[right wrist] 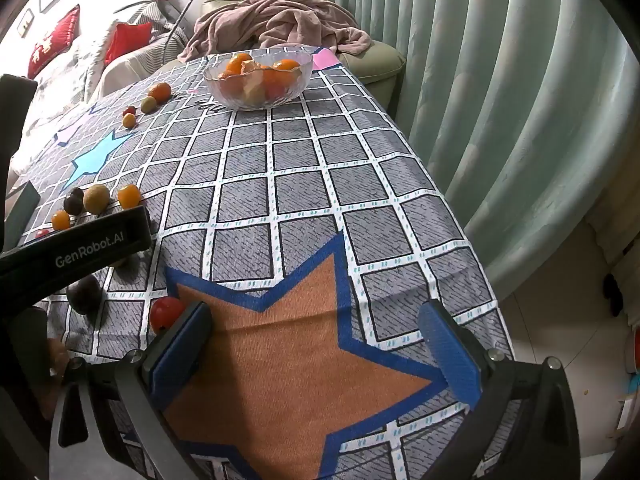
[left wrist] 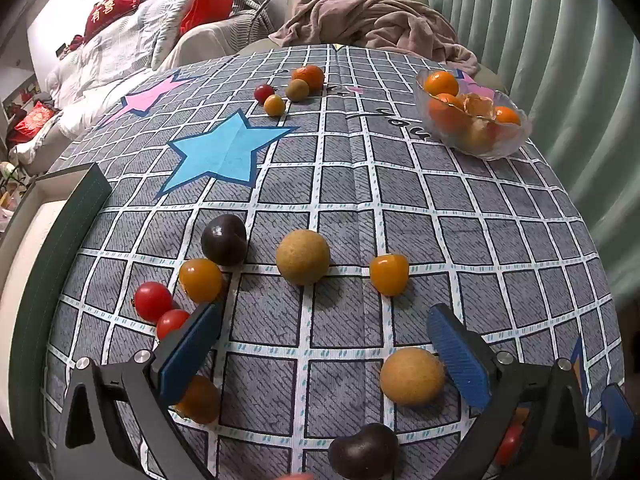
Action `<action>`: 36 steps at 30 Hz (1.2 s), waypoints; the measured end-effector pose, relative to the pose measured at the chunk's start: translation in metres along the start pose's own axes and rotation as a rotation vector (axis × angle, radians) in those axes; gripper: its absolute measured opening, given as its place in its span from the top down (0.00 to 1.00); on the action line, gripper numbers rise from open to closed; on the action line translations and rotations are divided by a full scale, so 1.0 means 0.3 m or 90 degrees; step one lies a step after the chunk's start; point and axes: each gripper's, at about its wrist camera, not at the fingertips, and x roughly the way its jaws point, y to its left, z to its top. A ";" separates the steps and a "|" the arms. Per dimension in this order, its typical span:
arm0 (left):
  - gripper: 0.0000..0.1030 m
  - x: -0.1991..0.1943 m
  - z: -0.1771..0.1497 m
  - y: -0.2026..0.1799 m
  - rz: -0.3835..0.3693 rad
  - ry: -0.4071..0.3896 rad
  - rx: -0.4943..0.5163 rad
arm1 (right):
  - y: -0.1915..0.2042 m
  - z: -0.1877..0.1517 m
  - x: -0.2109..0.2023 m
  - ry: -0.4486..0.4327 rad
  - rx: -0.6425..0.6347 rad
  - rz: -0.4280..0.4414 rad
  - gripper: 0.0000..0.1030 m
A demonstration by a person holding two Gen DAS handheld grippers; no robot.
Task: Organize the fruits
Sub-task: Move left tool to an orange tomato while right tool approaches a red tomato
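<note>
Loose fruit lies on a grey checked tablecloth (left wrist: 360, 200). My left gripper (left wrist: 324, 320) hangs open above it with nothing between its blue pads. Ahead of it lie a tan round fruit (left wrist: 303, 256), a dark plum (left wrist: 223, 239), two yellow-orange fruits (left wrist: 200, 280) (left wrist: 389, 274) and two red tomatoes (left wrist: 153, 301). Another tan fruit (left wrist: 412, 376) sits by the right finger and a dark plum (left wrist: 363, 450) lies below. A glass bowl (right wrist: 258, 76) of oranges stands at the far end. My right gripper (right wrist: 316, 320) is open over an orange star (right wrist: 300, 352), a red tomato (right wrist: 166, 312) beside its left finger.
A small far cluster of fruit (left wrist: 294, 86) lies near the bowl. A dark green box (left wrist: 60, 216) stands at the table's left edge. A pink blanket (right wrist: 276, 20) covers an armchair behind the table; green curtains (right wrist: 500, 100) hang to the right. The left gripper's body (right wrist: 76, 248) intrudes at left.
</note>
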 end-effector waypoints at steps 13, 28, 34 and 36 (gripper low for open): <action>0.00 -0.149 -0.061 0.083 -0.041 -0.010 0.071 | -0.020 -0.017 -0.053 0.007 0.033 0.033 0.00; 0.00 -0.301 -0.212 0.276 -0.027 0.038 0.073 | 0.121 -0.051 -0.227 0.019 -0.020 0.106 0.00; 0.00 -0.342 -0.272 0.336 -0.023 0.055 0.069 | 0.157 -0.077 -0.283 0.022 -0.030 0.120 0.00; 0.00 -0.352 -0.296 0.359 -0.020 0.059 0.063 | 0.168 -0.089 -0.299 0.023 -0.033 0.122 0.00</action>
